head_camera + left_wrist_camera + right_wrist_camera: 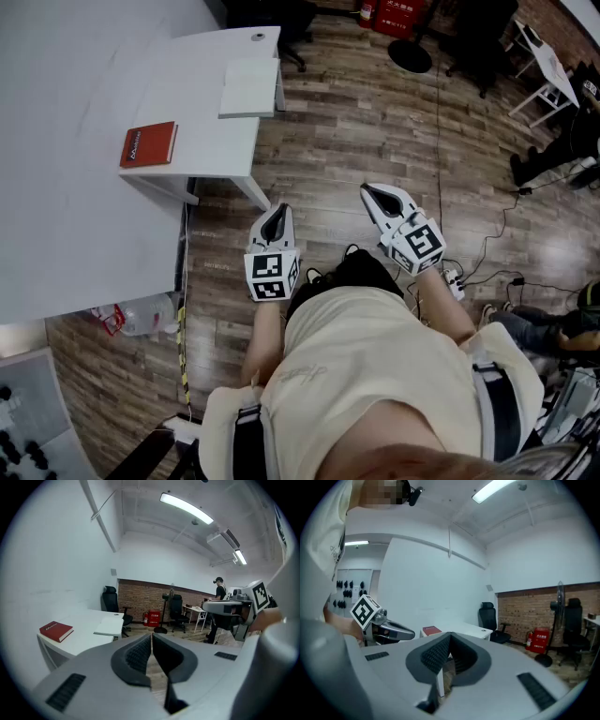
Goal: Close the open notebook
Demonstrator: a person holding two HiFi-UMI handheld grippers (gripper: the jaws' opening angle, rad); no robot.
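Head view, left to right. A white table [211, 141] fills the upper left. On it lies a closed red book [148, 144]. Beyond that, near the table's far end and well apart from the book, lies the notebook [250, 87], flat, with its pale face up and a faint line across its middle. Neither gripper touches it.

On the wooden floor [337, 122] beside the table's near leg lies a clear plastic bottle [148, 314].

The left gripper [278, 212] is held over the floor just off the table's corner, in front of the person's torso. The right gripper [373, 194] is beside it and also over bare floor, farther from the table.

Left gripper view — the two dark ribbed pads [138, 652] meet along a narrow seam, closed together with nothing between them. Past them are the red book [56, 631] and the notebook [109, 626] on the table top, then a black office chair [110, 601] and a red box [153, 618] against the brick wall. At far right is the right gripper [212, 606] with its marker cube.

Right gripper view — its pads [437, 654] are likewise pressed together and empty. The left gripper [401, 633] shows at left, and the red book [431, 630] lies beyond it on the table.
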